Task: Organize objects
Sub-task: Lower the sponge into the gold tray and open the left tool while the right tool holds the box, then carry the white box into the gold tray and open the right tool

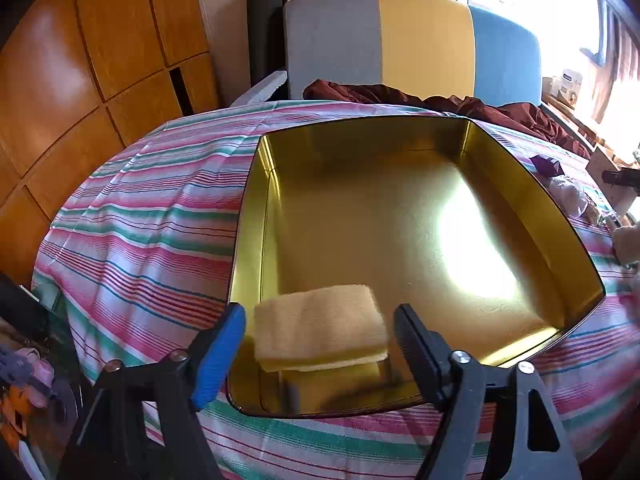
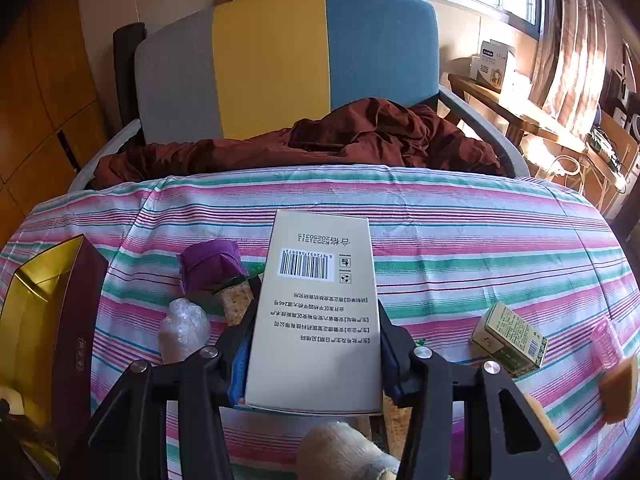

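Note:
A gold tin box (image 1: 256, 208) lies open on the striped tablecloth (image 1: 140, 220). A yellow sponge (image 1: 320, 326) is in its near left corner, between the fingers of my left gripper (image 1: 320, 336), which is open and not touching it. My right gripper (image 2: 314, 344) is shut on a cream carton (image 2: 320, 312) with a barcode, held above the tablecloth (image 2: 460, 248). The tin box (image 2: 36, 300) shows at the left edge of the right wrist view.
Left of the carton lie a purple packet (image 2: 208, 264), a plastic-wrapped item (image 2: 184, 328) and a cracker-like block (image 2: 236, 300). A small green box (image 2: 508, 338), a pink item (image 2: 608, 344) and a brown sponge (image 2: 620, 388) lie right. A chair with brown cloth (image 2: 320, 136) stands behind.

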`<act>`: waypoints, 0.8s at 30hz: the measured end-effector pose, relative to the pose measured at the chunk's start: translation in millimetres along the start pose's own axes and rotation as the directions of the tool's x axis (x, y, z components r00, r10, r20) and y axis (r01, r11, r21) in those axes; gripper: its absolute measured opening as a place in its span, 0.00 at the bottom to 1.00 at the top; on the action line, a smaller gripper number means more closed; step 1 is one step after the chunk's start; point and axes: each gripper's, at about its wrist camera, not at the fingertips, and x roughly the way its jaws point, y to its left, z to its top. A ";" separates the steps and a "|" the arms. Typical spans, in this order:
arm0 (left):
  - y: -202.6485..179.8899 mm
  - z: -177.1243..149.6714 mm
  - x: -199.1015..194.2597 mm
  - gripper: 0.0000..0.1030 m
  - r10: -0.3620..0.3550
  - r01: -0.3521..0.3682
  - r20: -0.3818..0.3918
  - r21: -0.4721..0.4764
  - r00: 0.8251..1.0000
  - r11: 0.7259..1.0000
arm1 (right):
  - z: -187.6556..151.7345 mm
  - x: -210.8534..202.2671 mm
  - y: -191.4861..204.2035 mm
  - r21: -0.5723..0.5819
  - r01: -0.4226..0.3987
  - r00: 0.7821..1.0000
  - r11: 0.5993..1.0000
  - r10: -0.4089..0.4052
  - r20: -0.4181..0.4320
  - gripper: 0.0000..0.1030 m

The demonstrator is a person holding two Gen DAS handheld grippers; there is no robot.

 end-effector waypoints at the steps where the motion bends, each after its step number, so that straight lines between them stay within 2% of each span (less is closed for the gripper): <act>1: 0.6 -1.6 -2.3 0.83 -0.006 0.006 0.010 -0.001 1.000 1.000 | -0.4 -1.8 1.2 -0.005 0.004 1.000 1.000 -0.004 0.006 0.50; 3: 1.5 -3.5 -5.4 0.88 0.007 -0.007 0.028 -0.005 1.000 1.000 | -1.3 -3.7 3.4 -0.012 0.013 1.000 1.000 -0.013 0.011 0.50; 17: 20.5 -1.2 -23.2 0.88 -0.007 0.015 0.080 -0.097 0.997 0.995 | -5.1 -27.2 33.9 -0.046 0.038 0.998 0.998 -0.035 0.055 0.50; 24: 28.9 -3.6 -27.2 0.88 -0.006 0.017 0.091 -0.122 0.996 0.992 | -7.1 -46.2 78.9 -0.069 -0.048 0.996 0.996 0.053 0.070 0.49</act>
